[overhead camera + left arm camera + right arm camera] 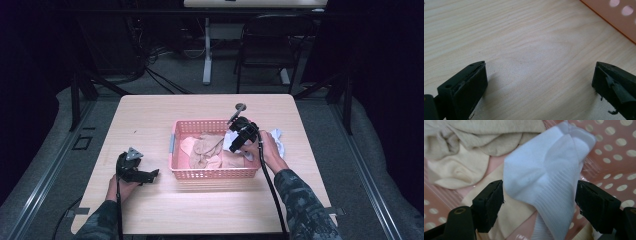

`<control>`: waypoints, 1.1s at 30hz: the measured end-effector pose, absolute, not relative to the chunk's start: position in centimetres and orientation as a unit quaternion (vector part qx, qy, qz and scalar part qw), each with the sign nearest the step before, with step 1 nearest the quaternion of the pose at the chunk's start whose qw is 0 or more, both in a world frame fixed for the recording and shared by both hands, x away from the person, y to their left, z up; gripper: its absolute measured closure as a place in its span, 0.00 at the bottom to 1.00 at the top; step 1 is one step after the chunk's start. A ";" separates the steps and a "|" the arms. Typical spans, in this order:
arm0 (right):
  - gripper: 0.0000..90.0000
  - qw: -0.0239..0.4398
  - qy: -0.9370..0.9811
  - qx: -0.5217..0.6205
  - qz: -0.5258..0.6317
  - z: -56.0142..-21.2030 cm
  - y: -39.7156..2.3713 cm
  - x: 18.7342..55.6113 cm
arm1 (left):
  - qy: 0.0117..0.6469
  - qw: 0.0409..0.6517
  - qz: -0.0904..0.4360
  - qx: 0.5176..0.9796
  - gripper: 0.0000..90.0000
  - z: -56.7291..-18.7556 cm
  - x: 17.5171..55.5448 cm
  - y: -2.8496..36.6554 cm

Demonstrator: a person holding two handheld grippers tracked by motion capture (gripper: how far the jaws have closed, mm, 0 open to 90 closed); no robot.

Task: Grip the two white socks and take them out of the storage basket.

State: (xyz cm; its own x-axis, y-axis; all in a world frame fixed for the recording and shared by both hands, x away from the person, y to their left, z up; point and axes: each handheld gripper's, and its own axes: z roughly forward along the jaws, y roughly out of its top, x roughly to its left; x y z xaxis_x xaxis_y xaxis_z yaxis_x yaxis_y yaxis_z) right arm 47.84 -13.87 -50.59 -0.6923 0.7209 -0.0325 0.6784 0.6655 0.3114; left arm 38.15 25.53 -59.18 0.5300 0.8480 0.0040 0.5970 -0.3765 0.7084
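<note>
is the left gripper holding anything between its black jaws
No, the left gripper has its jaws wide apart over the bare light wooden table, with nothing between them.

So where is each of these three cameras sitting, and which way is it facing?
High view: above the person's side, looking forward and down on the table and pink basket; both forearms and tools show.
Left gripper view: rides the left tool, looking along its open jaws at bare tabletop and a basket corner.
Right gripper view: rides the right tool, looking down into the basket at a white sock between its jaws.
Shared: all three show the basket.
</note>
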 end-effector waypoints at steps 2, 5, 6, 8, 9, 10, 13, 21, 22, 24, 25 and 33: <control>0.25 0.075 0.909 0.386 0.135 -50.9 -13.8 47.9 | 0.447 0.335 0.187 0.808 0.00 -59.2 38.2 25.5; 0.27 0.082 0.912 0.386 0.115 -51.6 -13.5 48.2 | 0.447 0.335 0.187 0.808 0.00 -59.2 38.2 25.5; 0.29 0.083 0.913 0.384 0.107 -51.7 -13.5 48.2 | 0.447 0.335 0.187 0.808 0.00 -59.2 38.2 25.5; 0.33 0.090 0.911 0.389 0.100 -52.0 -13.4 48.3 | 0.447 0.335 0.187 0.808 0.00 -59.2 38.2 25.5; 0.34 0.091 0.912 0.389 0.090 -52.0 -13.3 48.4 | 0.447 0.335 0.187 0.808 0.00 -59.2 38.2 25.5; 0.36 0.095 0.911 0.391 0.090 -52.2 -13.3 48.4 | 0.447 0.335 0.187 0.808 0.00 -59.2 38.2 25.5; 0.48 0.104 0.906 0.400 0.086 -52.4 -13.2 48.4 | 0.447 0.335 0.187 0.808 0.00 -59.2 38.2 25.5; 0.91 0.102 0.906 0.403 0.081 -52.1 -13.7 48.5 | 0.447 0.335 0.187 0.808 0.00 -59.2 38.2 25.5; 0.92 0.102 0.905 0.405 0.085 -52.0 -13.8 48.4 | 0.447 0.335 0.187 0.808 0.00 -59.2 38.2 25.5; 0.93 0.099 0.901 0.411 0.103 -51.5 -14.0 48.2 | 0.447 0.335 0.187 0.808 0.00 -59.2 38.2 25.5; 0.93 0.096 0.901 0.410 0.108 -51.2 -14.1 48.1 | 0.447 0.335 0.187 0.808 0.00 -59.2 38.2 25.5; 0.94 0.088 0.886 0.409 0.197 -47.1 -15.2 47.2 | 0.447 0.335 0.187 0.808 0.00 -59.2 38.2 25.5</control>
